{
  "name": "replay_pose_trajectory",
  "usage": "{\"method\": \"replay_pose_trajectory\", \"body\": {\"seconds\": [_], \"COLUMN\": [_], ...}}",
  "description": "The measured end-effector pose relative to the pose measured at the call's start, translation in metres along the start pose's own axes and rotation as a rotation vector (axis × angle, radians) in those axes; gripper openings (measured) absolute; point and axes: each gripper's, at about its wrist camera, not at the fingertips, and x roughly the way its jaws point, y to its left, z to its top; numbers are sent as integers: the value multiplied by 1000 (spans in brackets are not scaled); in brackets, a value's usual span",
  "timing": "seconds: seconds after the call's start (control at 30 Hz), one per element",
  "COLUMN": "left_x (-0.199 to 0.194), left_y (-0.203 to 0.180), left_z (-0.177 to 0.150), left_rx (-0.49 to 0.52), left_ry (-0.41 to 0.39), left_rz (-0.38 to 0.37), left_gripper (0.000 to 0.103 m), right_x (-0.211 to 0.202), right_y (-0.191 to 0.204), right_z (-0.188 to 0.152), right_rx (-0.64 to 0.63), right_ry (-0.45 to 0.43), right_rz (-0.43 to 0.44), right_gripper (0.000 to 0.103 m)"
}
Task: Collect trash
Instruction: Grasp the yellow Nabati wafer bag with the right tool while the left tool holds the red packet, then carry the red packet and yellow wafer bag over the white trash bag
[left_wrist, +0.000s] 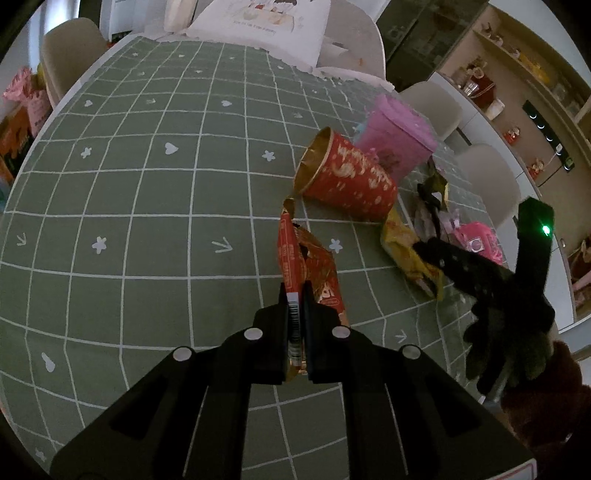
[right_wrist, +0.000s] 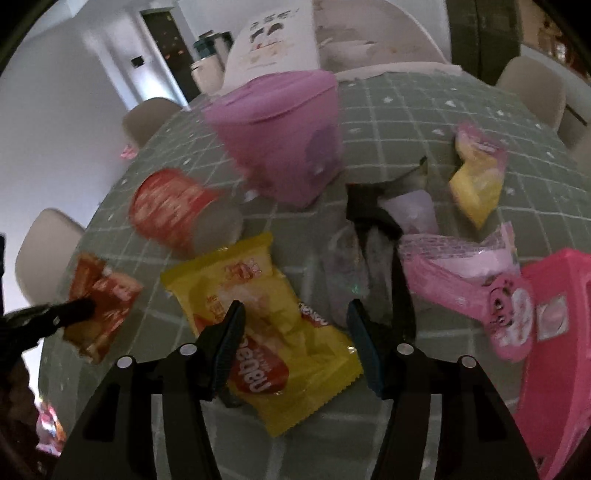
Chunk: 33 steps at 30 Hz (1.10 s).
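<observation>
1. The left gripper (left_wrist: 295, 295) is clenched on a red snack wrapper (left_wrist: 314, 266), pinching its barcode end; the rest of the wrapper trails forward over the green checked bench (left_wrist: 129, 221), and whether it rests on the cloth or hangs just above it I cannot tell.
2. The right gripper (right_wrist: 295, 332) is released, its jaws spread to either side of a yellow snack bag (right_wrist: 266, 325) that lies flat on the bench, not yet gripped.
3. Judging by what lies about, the task is at an early stage: one piece is in hand, none is visibly binned.
4. Left to gather (as far as the right wrist view shows): the yellow snack bag, a small yellow-and-pink packet (right_wrist: 478, 177), a pink tissue pack (right_wrist: 465, 273), a clear crumpled film (right_wrist: 347, 280) and some dark scraps near it.
5. The pink lidded bin (right_wrist: 284, 136) stands upright behind the litter with its lid on; its contents are hidden, so nothing can be said of what it holds.
6. A red-and-gold paper cup (left_wrist: 343, 177) lies tipped on its side just beside the bin, mouth toward the open bench; the gold interior looks bare.
7. A bright pink box (right_wrist: 554, 332) sits at the right edge, its contents unseen.
</observation>
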Motion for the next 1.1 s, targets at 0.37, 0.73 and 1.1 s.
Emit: {"method": "replay_pose_trajectory", "body": {"seconds": [0.37,0.73,1.1], "left_x": [-6,-21,-43], "left_y": [17,26,-71], "left_z": [3,11,13], "left_rx": [-12,-10,145], "left_ry": [-2,-25,-95], "left_rz": [-1,-12,-127], "left_gripper": [6,6,6], "right_x": [12,-19,-155], "right_y": [43,45,18], "right_z": [-12,-21,-52], "right_rx": [-167,-139,-18], "right_ry": [28,6,-215], "right_rz": [-113,-141,-245], "right_gripper": [73,18,12]}}
